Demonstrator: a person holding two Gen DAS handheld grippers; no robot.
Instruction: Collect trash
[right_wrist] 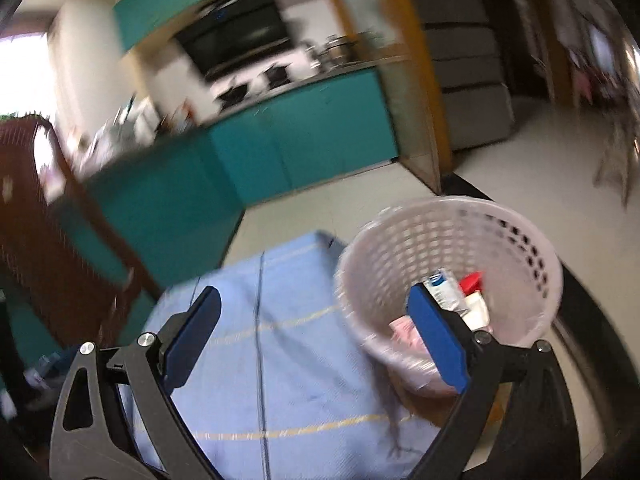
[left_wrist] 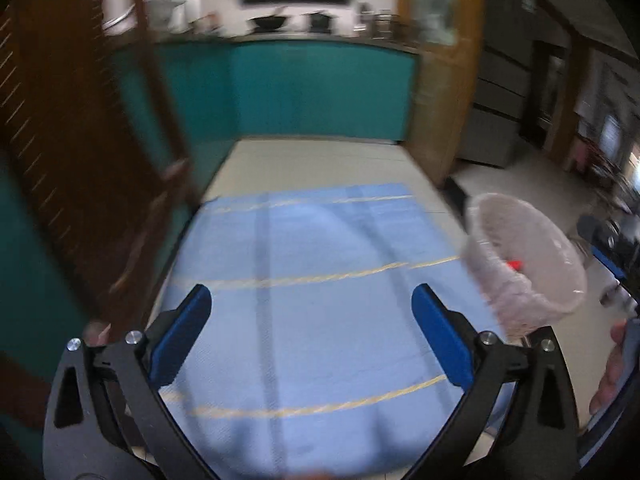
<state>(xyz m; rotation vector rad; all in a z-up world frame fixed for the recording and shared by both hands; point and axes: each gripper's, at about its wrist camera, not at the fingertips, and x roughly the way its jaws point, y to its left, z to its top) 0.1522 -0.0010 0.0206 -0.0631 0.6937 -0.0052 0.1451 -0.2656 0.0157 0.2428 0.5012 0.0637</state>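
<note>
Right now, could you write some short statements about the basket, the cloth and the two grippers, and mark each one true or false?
1. The left gripper is open and holds nothing. True.
2. The right gripper is shut on a piece of trash. False: it is open and holds nothing.
3. The basket is white with many holes in its wall. True.
4. The basket is empty. False: a red cap and some packaging lie inside.
5. The cloth is red. False: it is light blue with thin yellow lines.
</note>
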